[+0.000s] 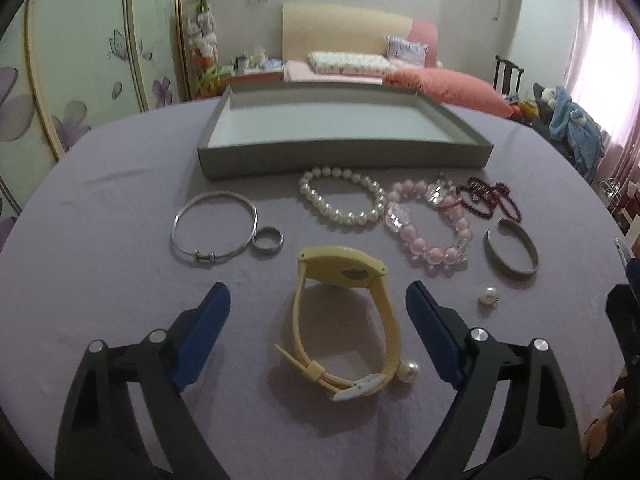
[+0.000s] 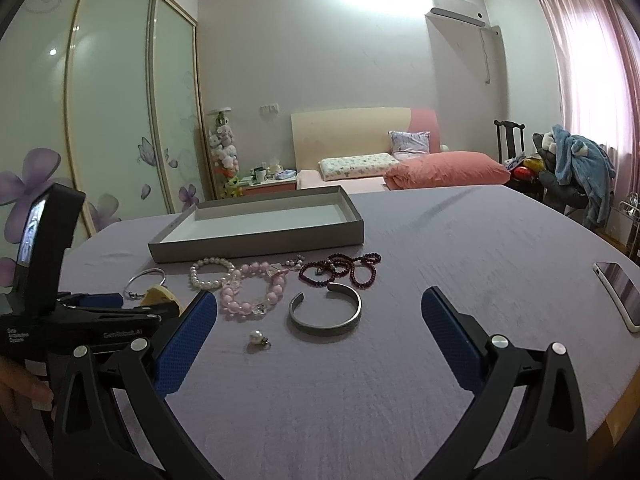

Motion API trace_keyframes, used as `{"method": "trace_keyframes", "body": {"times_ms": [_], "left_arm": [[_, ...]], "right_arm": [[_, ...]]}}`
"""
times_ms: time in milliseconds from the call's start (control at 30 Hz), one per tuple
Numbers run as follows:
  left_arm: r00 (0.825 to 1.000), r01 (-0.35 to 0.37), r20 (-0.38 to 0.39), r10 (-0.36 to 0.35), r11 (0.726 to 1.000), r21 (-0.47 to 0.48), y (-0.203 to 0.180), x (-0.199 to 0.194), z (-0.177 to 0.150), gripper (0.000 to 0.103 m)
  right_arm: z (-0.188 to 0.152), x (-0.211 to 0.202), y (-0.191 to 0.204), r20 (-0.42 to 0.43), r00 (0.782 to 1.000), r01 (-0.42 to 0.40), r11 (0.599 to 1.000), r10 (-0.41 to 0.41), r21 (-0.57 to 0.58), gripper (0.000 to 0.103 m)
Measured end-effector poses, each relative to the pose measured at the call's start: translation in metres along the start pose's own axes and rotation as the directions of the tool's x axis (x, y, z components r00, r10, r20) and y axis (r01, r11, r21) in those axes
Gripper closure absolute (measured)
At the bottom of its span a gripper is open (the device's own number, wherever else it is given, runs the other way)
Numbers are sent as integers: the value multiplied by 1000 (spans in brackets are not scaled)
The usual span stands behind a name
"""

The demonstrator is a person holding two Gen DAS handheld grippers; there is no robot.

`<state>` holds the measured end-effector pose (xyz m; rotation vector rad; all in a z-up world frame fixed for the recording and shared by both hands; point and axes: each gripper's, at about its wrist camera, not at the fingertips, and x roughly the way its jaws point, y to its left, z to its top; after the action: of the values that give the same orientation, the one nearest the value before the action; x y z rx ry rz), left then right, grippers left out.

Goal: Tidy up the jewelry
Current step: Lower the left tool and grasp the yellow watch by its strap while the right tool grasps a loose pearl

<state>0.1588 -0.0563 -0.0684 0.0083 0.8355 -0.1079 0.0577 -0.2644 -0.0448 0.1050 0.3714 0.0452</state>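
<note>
Jewelry lies on a purple tablecloth before an empty grey tray [image 1: 344, 158] [image 2: 256, 242]. My left gripper [image 1: 318, 300] is open, its blue fingers either side of a yellow watch [image 1: 348, 312]. Around it lie a silver bangle [image 1: 214, 229], a ring [image 1: 269, 241], a white pearl bracelet [image 1: 342, 200], a pink bead bracelet [image 1: 430, 226], dark red beads [image 1: 490, 196], a grey cuff [image 1: 510, 252] and two pearl earrings [image 1: 489, 294]. My right gripper [image 2: 320, 304] is open and empty, just behind the grey cuff [image 2: 326, 314] and a pearl earring [image 2: 256, 337].
A phone [image 2: 620, 294] lies at the table's right edge. The left gripper body [image 2: 80, 316] sits at the left of the right wrist view. A bed, wardrobe and chair stand beyond the table.
</note>
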Motion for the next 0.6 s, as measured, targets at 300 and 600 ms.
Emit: {"method": "trace_keyframes", "body": {"times_ms": [300,600], "left_arm": [[997,46,-55,-45,999,5,3,9,-2,43],[997,80,-6,-81,990,-114,40,-2,1,61]], "right_arm": [[1,6,3,-8,1000,3,1000,-3,-11,2],[3,27,3,-117,993,-16,1000,14,-16,3]]}}
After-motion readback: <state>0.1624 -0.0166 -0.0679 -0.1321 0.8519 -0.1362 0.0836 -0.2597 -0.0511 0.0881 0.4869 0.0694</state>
